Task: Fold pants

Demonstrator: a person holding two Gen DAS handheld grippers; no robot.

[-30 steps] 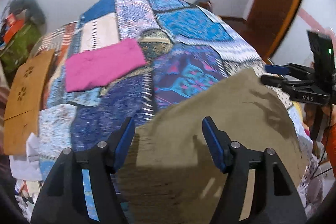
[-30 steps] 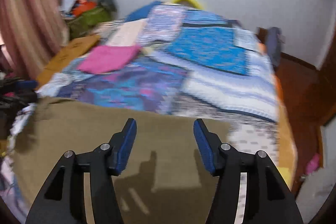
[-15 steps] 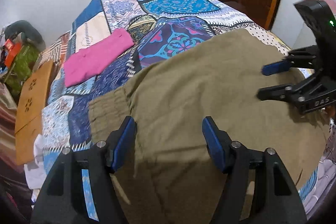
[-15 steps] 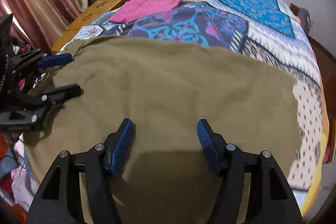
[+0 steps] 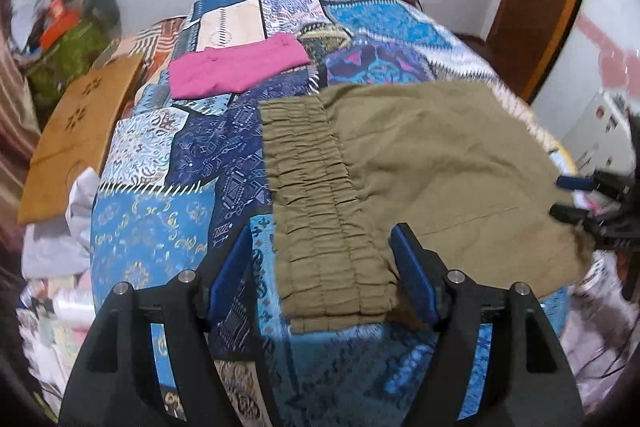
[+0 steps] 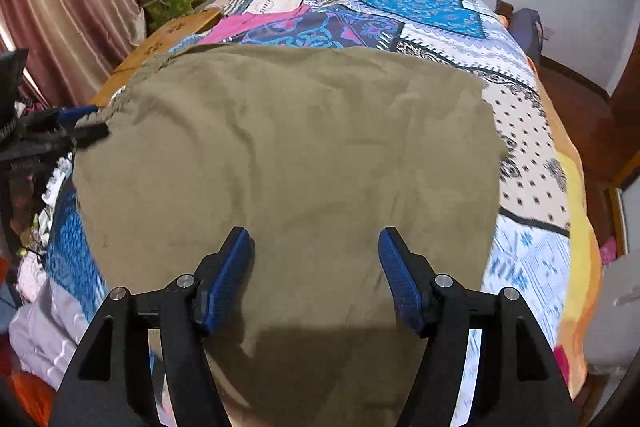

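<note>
On the patchwork bedspread (image 5: 160,239), unlabelled olive pants (image 5: 420,163)

The pants (image 5: 432,163) are seen in plain olive-khaki. The bedspread (image 5: 160,227) is patterned in blue, purple, white and cream patchwork prints. A folded cloth (image 5: 236,69) is shown in magenta. Gripper pads (image 6: 230,279) are coloured blue on black fingers.
</note>
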